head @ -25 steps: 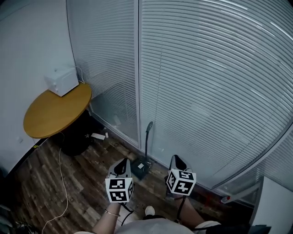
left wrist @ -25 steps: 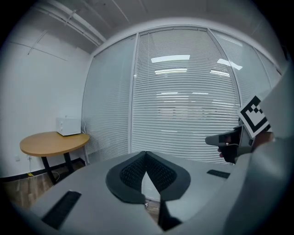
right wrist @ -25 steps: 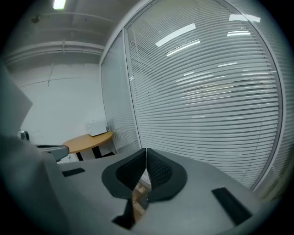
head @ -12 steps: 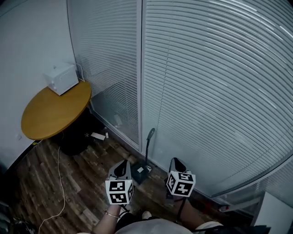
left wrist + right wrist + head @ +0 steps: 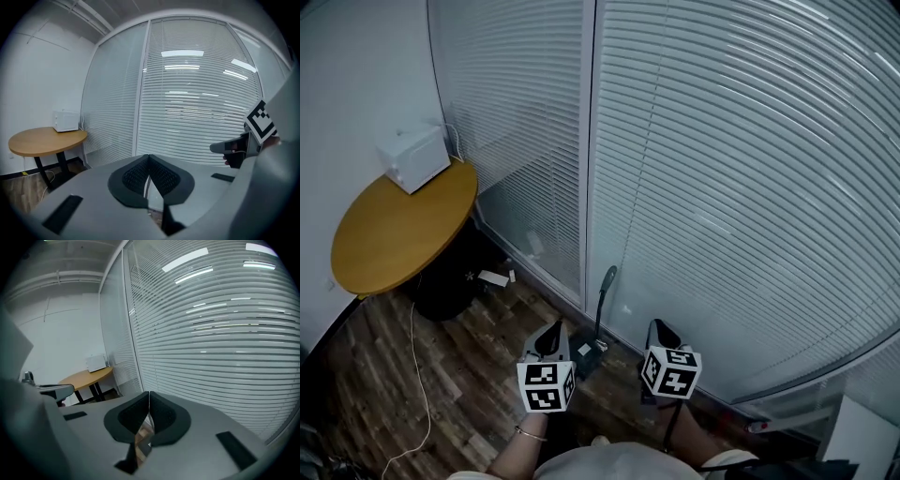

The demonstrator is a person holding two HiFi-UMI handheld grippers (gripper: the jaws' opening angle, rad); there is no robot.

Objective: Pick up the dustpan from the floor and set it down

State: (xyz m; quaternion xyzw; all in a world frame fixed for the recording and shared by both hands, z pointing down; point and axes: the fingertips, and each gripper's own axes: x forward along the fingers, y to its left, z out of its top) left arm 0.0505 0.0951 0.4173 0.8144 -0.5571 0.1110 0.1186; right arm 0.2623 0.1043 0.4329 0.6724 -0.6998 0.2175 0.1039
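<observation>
One dustpan (image 5: 589, 349) stands on the wooden floor (image 5: 459, 375) at its far edge, against the foot of the glass wall (image 5: 722, 187), with its long handle (image 5: 601, 302) upright. It looks like light, stiff plastic that may swing when lifted, so the upper part of the handle seems the best place to grip. The left gripper (image 5: 551, 334) and right gripper (image 5: 662, 328) hover either side of it, jaws pressed together and empty. A round table (image 5: 394, 234) stands well apart.
</observation>
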